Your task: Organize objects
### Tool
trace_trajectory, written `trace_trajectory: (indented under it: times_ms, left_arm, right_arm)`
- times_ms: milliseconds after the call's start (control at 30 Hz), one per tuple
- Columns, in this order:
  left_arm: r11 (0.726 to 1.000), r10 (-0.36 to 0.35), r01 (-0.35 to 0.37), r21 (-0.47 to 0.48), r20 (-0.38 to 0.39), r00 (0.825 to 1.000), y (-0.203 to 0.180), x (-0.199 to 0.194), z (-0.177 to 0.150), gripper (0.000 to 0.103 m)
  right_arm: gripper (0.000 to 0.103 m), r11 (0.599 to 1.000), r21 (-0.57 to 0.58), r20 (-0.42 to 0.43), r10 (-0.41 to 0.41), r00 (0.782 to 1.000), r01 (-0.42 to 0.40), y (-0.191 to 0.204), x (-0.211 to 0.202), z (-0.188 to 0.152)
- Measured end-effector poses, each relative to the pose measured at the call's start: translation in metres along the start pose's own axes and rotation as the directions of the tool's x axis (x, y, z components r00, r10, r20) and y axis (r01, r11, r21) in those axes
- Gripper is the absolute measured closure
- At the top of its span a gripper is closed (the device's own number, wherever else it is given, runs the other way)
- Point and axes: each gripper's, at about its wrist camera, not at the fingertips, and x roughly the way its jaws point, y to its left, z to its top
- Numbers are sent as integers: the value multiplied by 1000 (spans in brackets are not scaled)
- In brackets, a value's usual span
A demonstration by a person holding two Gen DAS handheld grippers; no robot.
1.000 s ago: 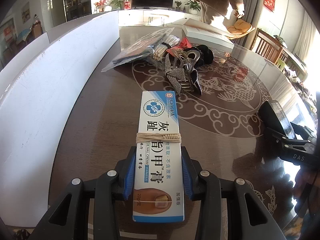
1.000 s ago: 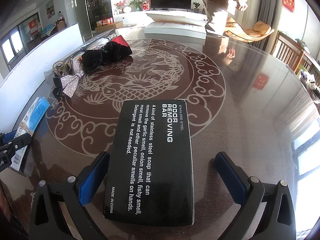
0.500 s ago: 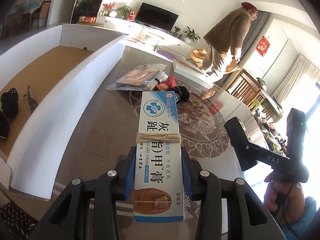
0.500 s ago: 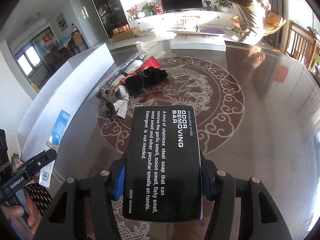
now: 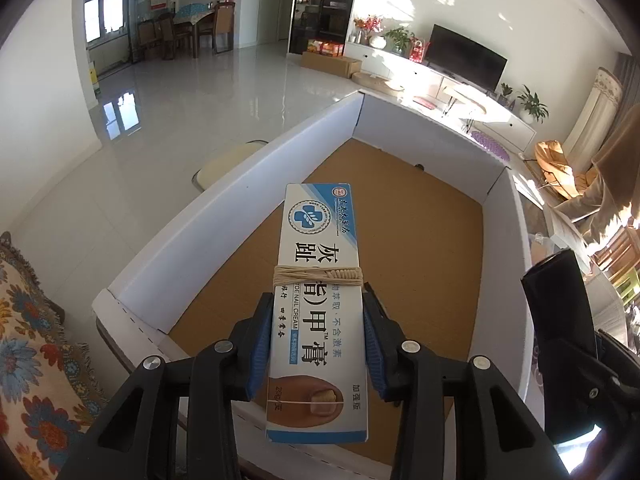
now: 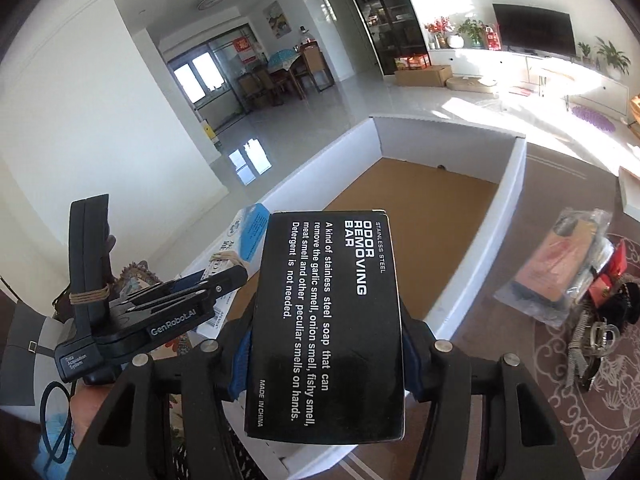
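Cardboard-floored white box (image 5: 400, 248) below: one. Two gripped cartons: toe nail cream box (image 5: 318, 312) clamped in left gripper (image 5: 318, 344), odor removing bar box (image 6: 328, 320) clamped in right gripper (image 6: 326, 360).

My nail cream box (image 5: 318, 312) blocks the middle of the white carton's (image 5: 224, 216) brown floor, and a small dark speck (image 5: 419, 166) on that floor by the far wall is too tiny to identify. From the right wrist view, the black soap box (image 6: 326, 324) hides the carton's near end, and the pile of items (image 6: 580, 276) on the table is cut off by the frame edge.
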Motion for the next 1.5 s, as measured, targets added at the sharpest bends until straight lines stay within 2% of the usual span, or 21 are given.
trace_trajectory:
  times_ms: [33,100,133,200,300,367,433,467,500,533,567,600,667,733,767,833,933,1000,1100,1167,1500]
  left_arm:
    - [1000,16,-16,-12,-29,999,6,9,1,58]
    - [999,25,-26,-25,-53,998,13,14,-4,46]
    - [999,18,-19,-28,-43,999,13,11,-10,42]
    - [999,-7,7,-31,-5,1000,6,2,-22,26]
    - [995,-103,103,0,28,994,-23,-21,-46,25]
    - [976,-212,210,53,23,977,-55,-37,-61,25]
    - [937,-325,320,137,9,946,-96,-55,-76,24]
    - [915,-367,362,179,-3,930,-118,-63,-86,16]
    - [893,-400,395,217,-21,916,-140,-69,-96,3]
    - [871,-425,422,251,-42,904,-161,-71,-108,0]
    - [852,-443,442,279,-64,894,-182,-70,-119,0]
    - [840,-446,452,301,-91,890,-202,-63,-131,0]
    - [837,-400,426,343,-147,905,-237,-42,-154,0]
    - [846,-319,363,389,-175,931,-263,-15,-172,0]
    - [852,-274,324,411,-178,945,-272,-1,-178,0]
    - [859,-191,243,450,-157,969,-280,20,-185,0]
    - [857,-106,150,493,-115,988,-282,35,-185,0]
    - [860,-98,135,492,-101,990,-277,39,-181,0]
    - [884,-133,177,432,-130,983,-266,49,-178,0]
    - [896,-125,161,414,-111,986,-261,49,-177,0]
    - [895,-137,156,418,-76,988,-258,44,-183,0]
  right_arm:
    - [43,1000,7,-39,22,999,-22,2,16,-1]
    - [35,999,26,-65,27,998,-25,0,30,-7]
    - [33,999,36,-48,21,999,-20,-4,27,-12]
    - [20,999,42,20,-5,1000,4,-21,6,-25]
    - [5,989,63,128,-141,982,134,-61,-38,-56]
    - [3,961,106,160,-270,950,256,-100,-67,-84]
    - [3,904,158,147,-420,896,398,-145,-95,-116]
    - [3,864,182,118,-493,862,469,-168,-109,-132]
    - [3,819,204,76,-559,826,535,-191,-121,-149]
    - [3,778,225,36,-609,793,587,-212,-129,-164]
    - [3,747,247,5,-638,770,617,-228,-137,-180]
    - [3,723,267,-23,-656,755,637,-246,-149,-193]
    - [3,690,289,-63,-678,732,664,-264,-160,-214]
    - [3,679,298,-78,-684,726,671,-273,-169,-226]
    - [2,688,310,-66,-673,737,656,-275,-173,-228]
    - [2,691,312,-57,-671,739,652,-274,-176,-230]
    - [0,688,292,-77,-676,733,664,-271,-168,-227]
    - [0,686,294,-78,-677,732,665,-271,-166,-226]
    - [0,686,294,-78,-677,732,666,-272,-164,-224]
    - [0,686,294,-78,-677,732,666,-272,-164,-224]
    - [0,685,294,-78,-677,731,666,-272,-164,-224]
